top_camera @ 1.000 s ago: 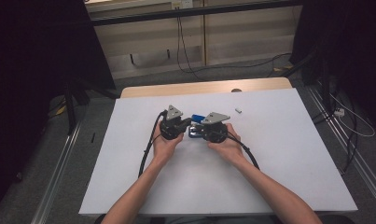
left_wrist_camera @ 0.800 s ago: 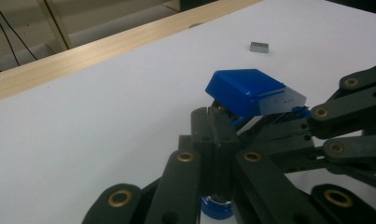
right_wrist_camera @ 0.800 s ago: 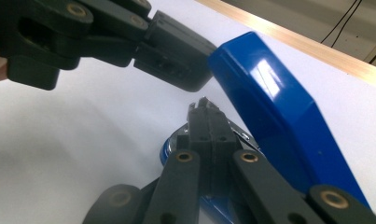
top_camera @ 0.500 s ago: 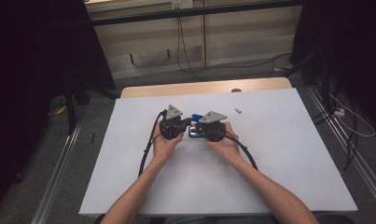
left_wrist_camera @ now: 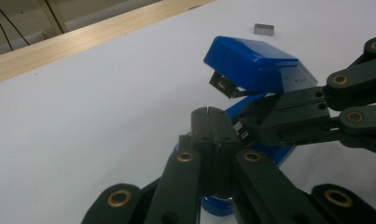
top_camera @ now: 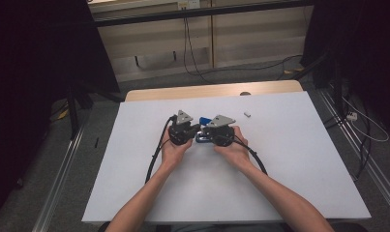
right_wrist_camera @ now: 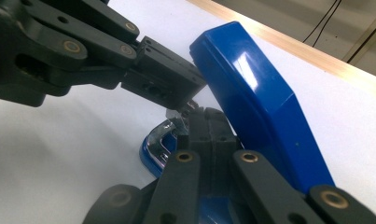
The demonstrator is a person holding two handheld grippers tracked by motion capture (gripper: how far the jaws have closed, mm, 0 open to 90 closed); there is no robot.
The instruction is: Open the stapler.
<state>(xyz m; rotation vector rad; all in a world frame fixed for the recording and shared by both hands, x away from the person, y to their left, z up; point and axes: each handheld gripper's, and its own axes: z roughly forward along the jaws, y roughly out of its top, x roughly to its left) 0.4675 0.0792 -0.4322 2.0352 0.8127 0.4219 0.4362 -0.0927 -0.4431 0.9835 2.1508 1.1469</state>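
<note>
**Two tongs shut at the blue stapler**

Two tongs meet over a glossy blue plastic stapler [top_camera: 205, 121] near the middle of my white-covered bench [top_camera: 289, 159], and I hold one in each hand. The stapler's top cover is swung up and open, standing at a steep tilt above its blue base, which lies flat on the bench.

In the left gripper view my left tongs [left_wrist_camera: 209, 114] have their black jaws pressed together with no gap between them. They sit just in front of the raised blue cover [left_wrist_camera: 251, 63], low by the base; whether the pads pinch any part of the stapler I cannot tell. My right tongs [left_wrist_camera: 244, 128] come in from the right of that view, jaws also together, their tip just under the lifted cover.

In the right gripper view my right tongs [right_wrist_camera: 209, 116] are closed tight, their tip at the shiny metal part [right_wrist_camera: 160, 135] inside the stapler, with the blue cover [right_wrist_camera: 260, 102] leaning up just beside them on the right. My left tongs [right_wrist_camera: 190, 100] reach in from the upper left, their tip at the same spot, close to the right tip.

A small grey metal block [left_wrist_camera: 264, 29] lies on the bench beyond the stapler, apart from it. The bench's bare wooden edge [top_camera: 183, 92] runs along the far side
</note>
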